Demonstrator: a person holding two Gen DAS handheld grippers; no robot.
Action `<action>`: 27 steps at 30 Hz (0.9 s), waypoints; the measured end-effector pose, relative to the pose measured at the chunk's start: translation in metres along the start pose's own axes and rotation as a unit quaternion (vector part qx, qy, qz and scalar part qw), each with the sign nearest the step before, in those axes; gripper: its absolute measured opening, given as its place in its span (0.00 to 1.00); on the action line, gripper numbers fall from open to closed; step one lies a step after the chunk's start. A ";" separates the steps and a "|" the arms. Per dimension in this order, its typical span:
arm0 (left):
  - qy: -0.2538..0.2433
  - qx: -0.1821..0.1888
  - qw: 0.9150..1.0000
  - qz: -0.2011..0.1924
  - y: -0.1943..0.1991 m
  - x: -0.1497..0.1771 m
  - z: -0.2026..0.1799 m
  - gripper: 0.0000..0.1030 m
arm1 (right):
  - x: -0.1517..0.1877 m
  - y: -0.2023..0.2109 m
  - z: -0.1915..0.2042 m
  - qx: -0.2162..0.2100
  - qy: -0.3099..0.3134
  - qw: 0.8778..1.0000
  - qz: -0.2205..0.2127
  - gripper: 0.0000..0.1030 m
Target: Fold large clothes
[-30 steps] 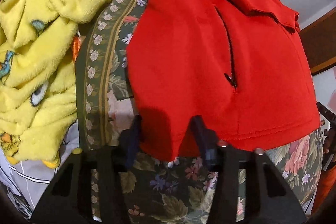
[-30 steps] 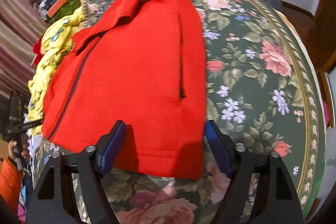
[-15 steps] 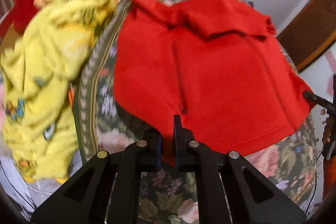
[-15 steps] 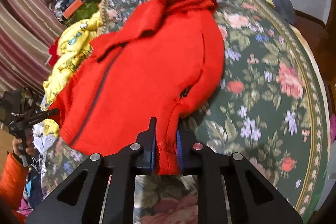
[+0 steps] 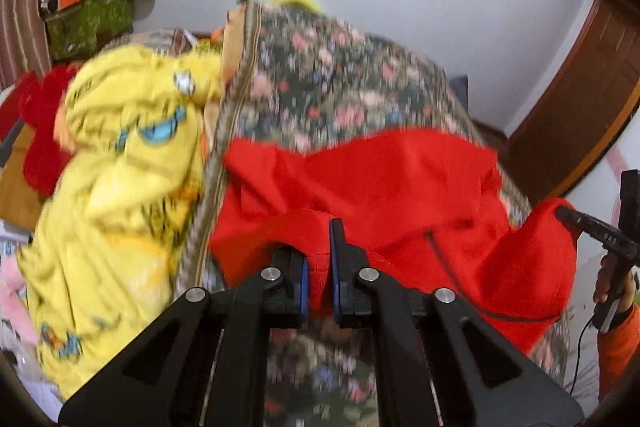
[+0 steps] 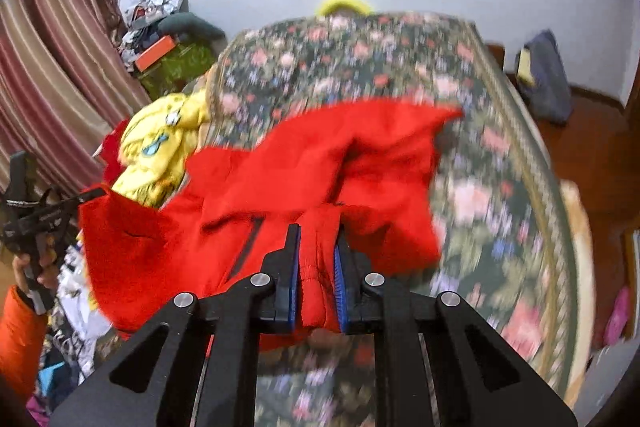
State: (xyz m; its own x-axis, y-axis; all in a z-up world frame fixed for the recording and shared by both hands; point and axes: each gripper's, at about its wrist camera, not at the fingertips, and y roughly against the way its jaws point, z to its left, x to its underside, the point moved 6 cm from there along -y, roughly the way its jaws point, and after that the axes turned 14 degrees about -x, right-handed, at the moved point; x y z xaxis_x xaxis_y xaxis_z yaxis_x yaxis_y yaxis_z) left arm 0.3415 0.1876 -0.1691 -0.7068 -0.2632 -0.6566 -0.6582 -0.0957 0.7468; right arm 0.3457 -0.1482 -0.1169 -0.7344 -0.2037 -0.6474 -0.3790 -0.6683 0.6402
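Crumpled yellow fleece blanket with cartoon print [image 5: 120, 195] heaped at left edge of bed with dark floral bedspread [image 5: 344, 87]. Left gripper [image 5: 319, 259]: jaws nearly closed, pinching hem of red zip-front fleece jacket [image 5: 400, 187]. Jacket bunched mid-bed, hem raised off bedspread. Right gripper [image 6: 317, 259]: jaws clamped on opposite hem corner.

So the jacket [image 6: 352, 163] is bunched up on the near part of the bedspread [image 6: 492, 131]. Left of the bedspread there's a heap of plush blanket [image 5: 120, 195], and the box pile [image 6: 168, 55] sits behind that. A bag [image 6: 546, 77] is off the bedspread's far right corner.
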 end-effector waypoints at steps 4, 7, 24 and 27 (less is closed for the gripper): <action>0.013 -0.020 0.999 -0.034 -0.013 -0.044 0.005 0.07 | -0.046 -0.017 -0.016 0.023 0.014 1.000 -0.015 0.12; 0.028 -0.041 0.998 -0.040 -0.039 -0.071 0.009 0.07 | -0.076 -0.038 -0.036 0.033 0.009 0.999 -0.017 0.12; -0.042 -0.132 0.988 0.066 -0.218 -0.067 -0.005 0.08 | -0.099 -0.112 -0.112 0.123 0.003 0.992 0.025 0.22; -0.036 -0.128 0.990 0.053 -0.193 -0.080 -0.005 0.11 | -0.111 -0.088 -0.104 0.141 0.015 0.990 0.004 0.22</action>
State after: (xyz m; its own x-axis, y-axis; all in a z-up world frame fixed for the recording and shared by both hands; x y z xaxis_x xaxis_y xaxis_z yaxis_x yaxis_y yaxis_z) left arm 0.5262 0.2225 -0.2600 -0.7906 -0.2168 -0.5727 -0.4990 -0.3141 0.8077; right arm 0.5193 -0.1415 -0.1439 -0.7229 -0.2321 -0.6508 -0.5185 -0.4402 0.7330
